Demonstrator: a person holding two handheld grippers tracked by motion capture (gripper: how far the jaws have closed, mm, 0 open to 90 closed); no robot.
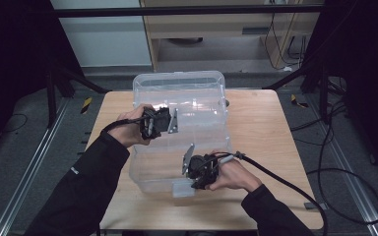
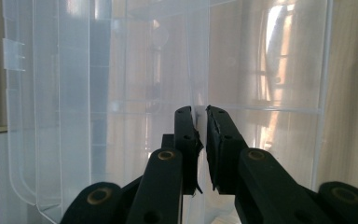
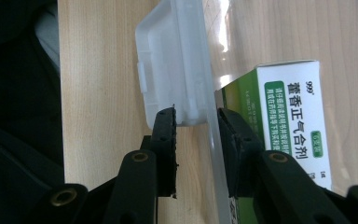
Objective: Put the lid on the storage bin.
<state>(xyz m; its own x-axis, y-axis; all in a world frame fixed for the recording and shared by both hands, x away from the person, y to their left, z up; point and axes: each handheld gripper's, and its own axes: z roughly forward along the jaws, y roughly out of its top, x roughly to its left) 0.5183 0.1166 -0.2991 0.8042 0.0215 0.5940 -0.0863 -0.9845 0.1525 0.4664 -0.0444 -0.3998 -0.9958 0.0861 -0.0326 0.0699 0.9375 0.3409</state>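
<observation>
A clear plastic bin (image 1: 179, 123) sits on the middle of the wooden worktop (image 1: 261, 132), its long side running away from the person. Both tools are at it.

The left tool (image 1: 170, 121) is held over the bin's left side, about halfway along. In the left gripper view its two black jaws stand almost together around a thin clear wall (image 2: 200, 70) of the bin, which rises straight up between them; the pads (image 2: 216, 140) sit against the plastic on either side, so the left tool (image 2: 201, 140) is clamped on the bin.

The right tool (image 1: 189, 167) is at the bin's near end, close to the latch tab (image 1: 183, 189) on the front edge. In the right gripper view its jaws straddle the bin's rim (image 3: 186, 70): the left jaw lies outside, just beside the white rim piece, and the other lies inside against the clear wall. A narrow gap shows beside the left pad, so I cannot tell whether the right tool (image 3: 196, 140) is pressing or only set around the rim.

Inside the bin, near the right tool, lies a green and white box (image 3: 289, 116) with printed characters, seen through the clear wall.
</observation>
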